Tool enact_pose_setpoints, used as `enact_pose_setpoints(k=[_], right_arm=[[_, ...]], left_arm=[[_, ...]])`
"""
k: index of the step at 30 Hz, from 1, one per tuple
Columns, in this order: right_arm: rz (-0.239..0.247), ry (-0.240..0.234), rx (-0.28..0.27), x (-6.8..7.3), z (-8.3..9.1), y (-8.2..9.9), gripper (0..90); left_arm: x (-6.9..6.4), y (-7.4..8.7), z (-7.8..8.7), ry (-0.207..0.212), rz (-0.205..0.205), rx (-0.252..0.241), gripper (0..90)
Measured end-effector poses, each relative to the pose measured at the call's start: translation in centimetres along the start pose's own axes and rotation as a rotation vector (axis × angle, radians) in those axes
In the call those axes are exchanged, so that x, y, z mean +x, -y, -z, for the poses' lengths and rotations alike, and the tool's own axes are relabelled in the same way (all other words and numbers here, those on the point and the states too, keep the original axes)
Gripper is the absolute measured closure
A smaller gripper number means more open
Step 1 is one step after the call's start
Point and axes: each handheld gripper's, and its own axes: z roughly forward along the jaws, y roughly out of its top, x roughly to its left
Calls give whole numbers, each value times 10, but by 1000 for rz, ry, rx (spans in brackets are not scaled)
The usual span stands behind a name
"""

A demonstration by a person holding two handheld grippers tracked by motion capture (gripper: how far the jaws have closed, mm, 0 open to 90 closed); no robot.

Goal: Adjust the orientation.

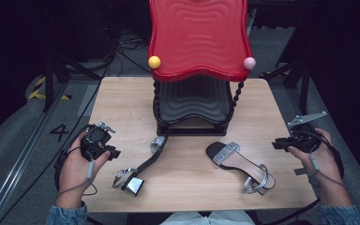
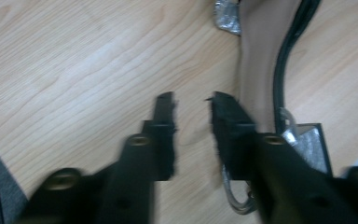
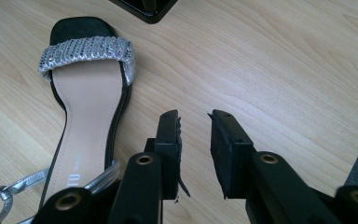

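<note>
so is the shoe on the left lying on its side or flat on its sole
On its side. In the high view the left sandal shows its thin black edge and block heel, while the right sandal lies flat, insole up.

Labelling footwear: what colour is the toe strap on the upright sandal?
Sparkly silver, on the sandal with a black sole; the toe strap shows best in the right gripper view.

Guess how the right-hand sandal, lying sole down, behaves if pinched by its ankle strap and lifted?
The sandal would probably dangle toe-down: its ankle strap looks thin and loose, likely floppy. The flat sole looks stiff and slim, so probably light. The sequined toe band may flex if pinched.
</note>
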Motion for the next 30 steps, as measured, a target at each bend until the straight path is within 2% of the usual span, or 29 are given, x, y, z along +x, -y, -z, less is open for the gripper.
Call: enact_pose_setpoints(k=[1, 2, 6, 10, 14, 16, 17, 18, 23, 30], right_arm=[[-6, 0, 0, 0, 0, 1, 731], [-11, -1, -2, 0, 1, 1, 731], [-10, 0, -7, -1, 2, 2, 730], [-9, 0, 0, -1, 1, 1, 730], [-7, -2, -2, -1, 0, 2, 728], [-4, -3, -2, 0, 0, 2, 728], [-4, -4, -2, 0, 0, 2, 728], [-4, -4, -4, 0, 0, 2, 727], [-5, -6, 0, 1, -1, 1, 726], [12, -10, 2, 3, -3, -2, 718]], left_arm=[[-2, -1, -1, 3, -1, 2, 879], [-3, -1, -2, 10, -1, 13, 899], [-9, -5, -9, 18, -9, 38, 900], [-13, -9, -18, 62, -22, 48, 900], [-19, -13, -30, 102, -46, 88, 900], [-22, -14, -35, 99, -44, 100, 900], [-22, -14, -37, 100, -56, 110, 900], [-23, -14, -38, 101, -47, 113, 900], [-28, -14, -44, 130, -66, 118, 900], [-36, -17, -47, 116, -88, 117, 900]])
